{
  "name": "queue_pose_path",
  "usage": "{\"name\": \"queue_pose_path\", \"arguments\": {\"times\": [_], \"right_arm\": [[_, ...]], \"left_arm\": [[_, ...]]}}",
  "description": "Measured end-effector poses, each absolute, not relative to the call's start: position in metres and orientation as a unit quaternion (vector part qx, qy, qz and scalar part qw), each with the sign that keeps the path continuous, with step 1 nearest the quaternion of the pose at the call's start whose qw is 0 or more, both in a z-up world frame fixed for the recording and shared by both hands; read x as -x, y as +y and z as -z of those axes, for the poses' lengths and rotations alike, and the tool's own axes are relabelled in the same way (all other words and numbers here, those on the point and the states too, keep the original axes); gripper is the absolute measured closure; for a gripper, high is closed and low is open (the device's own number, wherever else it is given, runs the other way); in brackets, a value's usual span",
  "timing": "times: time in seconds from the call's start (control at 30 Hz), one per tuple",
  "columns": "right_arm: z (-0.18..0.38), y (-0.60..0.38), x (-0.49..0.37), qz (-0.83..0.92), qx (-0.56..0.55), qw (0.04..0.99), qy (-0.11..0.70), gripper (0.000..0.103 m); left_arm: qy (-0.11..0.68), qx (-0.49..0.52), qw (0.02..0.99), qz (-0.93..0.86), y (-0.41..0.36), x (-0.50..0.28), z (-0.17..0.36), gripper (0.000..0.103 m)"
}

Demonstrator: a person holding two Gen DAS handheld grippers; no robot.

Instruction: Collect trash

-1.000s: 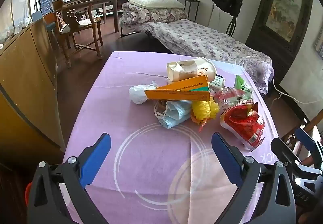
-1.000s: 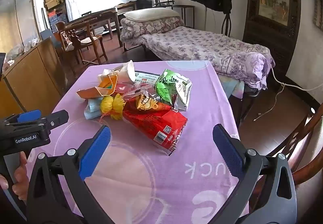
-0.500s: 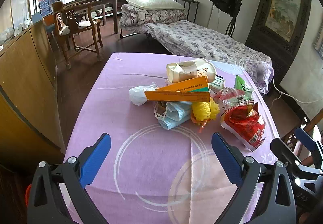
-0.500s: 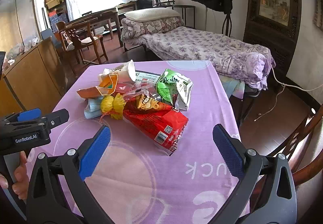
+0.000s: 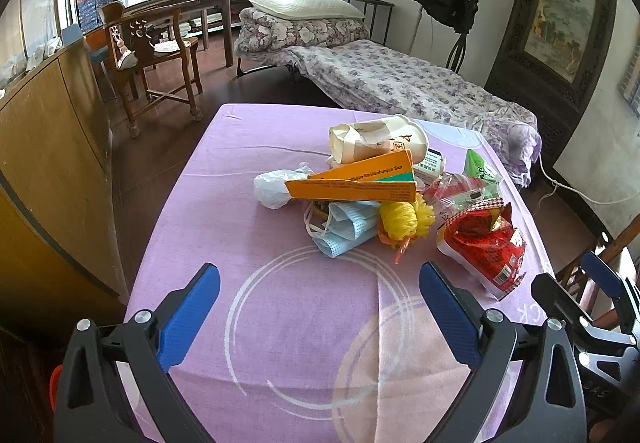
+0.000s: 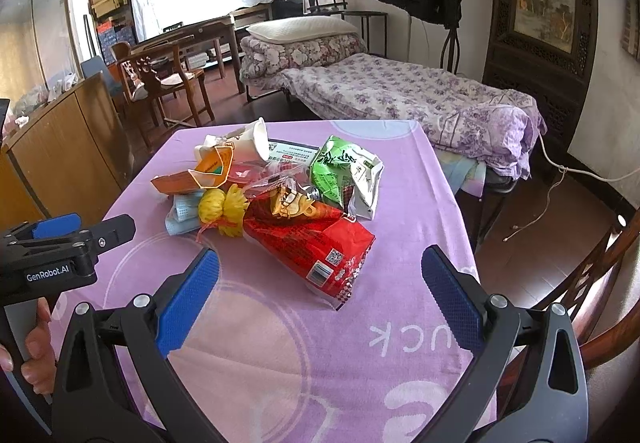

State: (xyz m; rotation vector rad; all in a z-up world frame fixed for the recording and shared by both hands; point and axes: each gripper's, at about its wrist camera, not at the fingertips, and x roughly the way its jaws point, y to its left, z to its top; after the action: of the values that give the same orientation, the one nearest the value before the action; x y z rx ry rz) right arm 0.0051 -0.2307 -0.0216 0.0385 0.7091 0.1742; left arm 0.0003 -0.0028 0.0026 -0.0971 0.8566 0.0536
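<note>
Left gripper [image 5: 319, 297] and right gripper [image 6: 320, 283] both hanging wide open and empty, heap of crumpled wrappers and boxes [image 5: 384, 195] lying mid-table on purple cloth-covered table [image 5: 224, 179]

The left gripper [image 5: 319, 295] hangs wide open over the purple cloth [image 5: 224, 203], short of the heap: cup [image 5: 376, 139], orange box [image 5: 360, 183], mask [image 5: 346, 231], yellow twine [image 5: 404, 219], red packet [image 5: 486, 243].

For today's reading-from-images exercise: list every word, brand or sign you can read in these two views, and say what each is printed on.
"GenRobot.AI": on the left gripper, in the right wrist view.
"Sanlianhuojun San": on the orange carton; its first letters are hidden.
"UCK": on the purple tablecloth, upside down, partly hidden.
One large Chinese character: on the paper cup.
Red snack bag, green packet, white leaflet: print too small to read.
</note>
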Motion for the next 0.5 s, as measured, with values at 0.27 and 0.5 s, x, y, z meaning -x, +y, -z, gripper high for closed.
{"name": "queue_pose_path", "arguments": {"times": [0.27, 0.5], "right_arm": [[0.0265, -0.2333, -0.0076, -0.083, -0.02, 0.934, 0.347, 0.006], [0.0272, -0.2328, -0.0077, -0.083, -0.02, 0.934, 0.346, 0.006]], "left_arm": [[0.416, 0.047, 0.908, -0.026, -0.0049, -0.0019, 0.0002, 0.006], [0.415, 0.047, 0.908, -0.026, -0.0043, -0.0015, 0.0007, 0.006]]}}
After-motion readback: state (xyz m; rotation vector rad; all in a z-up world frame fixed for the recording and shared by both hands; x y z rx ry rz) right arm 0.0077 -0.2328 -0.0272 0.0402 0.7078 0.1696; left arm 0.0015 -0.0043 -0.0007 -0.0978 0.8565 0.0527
